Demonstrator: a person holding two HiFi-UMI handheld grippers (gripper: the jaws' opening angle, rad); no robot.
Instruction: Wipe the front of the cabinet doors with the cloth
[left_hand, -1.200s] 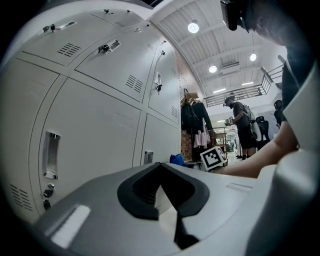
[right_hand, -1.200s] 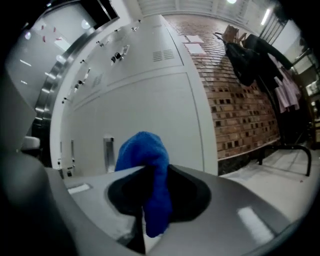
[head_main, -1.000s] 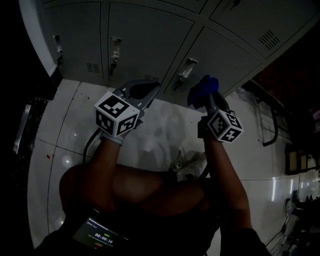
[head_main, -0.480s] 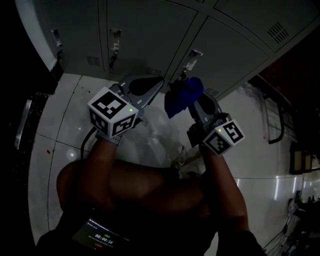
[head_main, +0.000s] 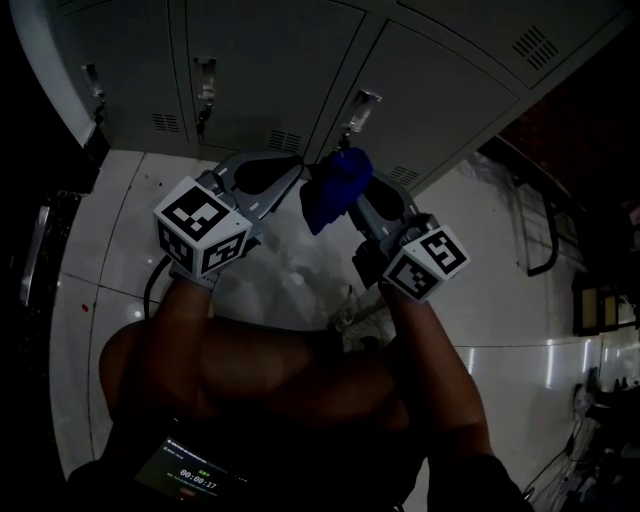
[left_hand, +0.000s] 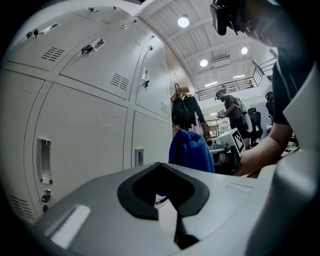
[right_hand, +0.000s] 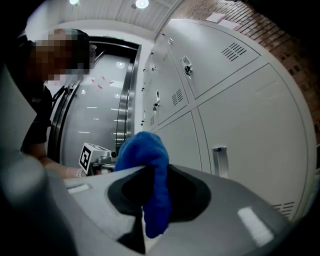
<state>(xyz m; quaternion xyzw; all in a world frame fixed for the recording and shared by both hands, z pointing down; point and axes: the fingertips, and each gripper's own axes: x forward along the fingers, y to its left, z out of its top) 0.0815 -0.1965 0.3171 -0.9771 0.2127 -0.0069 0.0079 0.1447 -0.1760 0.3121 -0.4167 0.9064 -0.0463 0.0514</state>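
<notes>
Right gripper (head_main: 352, 197) is clenching its jaws on the blue cloth (head_main: 328, 190), locker doors (head_main: 250, 70) at 12 o'clock, left gripper (head_main: 285, 170) sitting with jaws closed, empty.

Glossy white tiled floor (head_main: 92, 300), round ceiling lights (left_hand: 183, 22)

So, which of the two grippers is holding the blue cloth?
The right gripper: its jaws are shut on the blue cloth, which hangs between them. The left gripper has its jaws together with nothing in them.
</notes>
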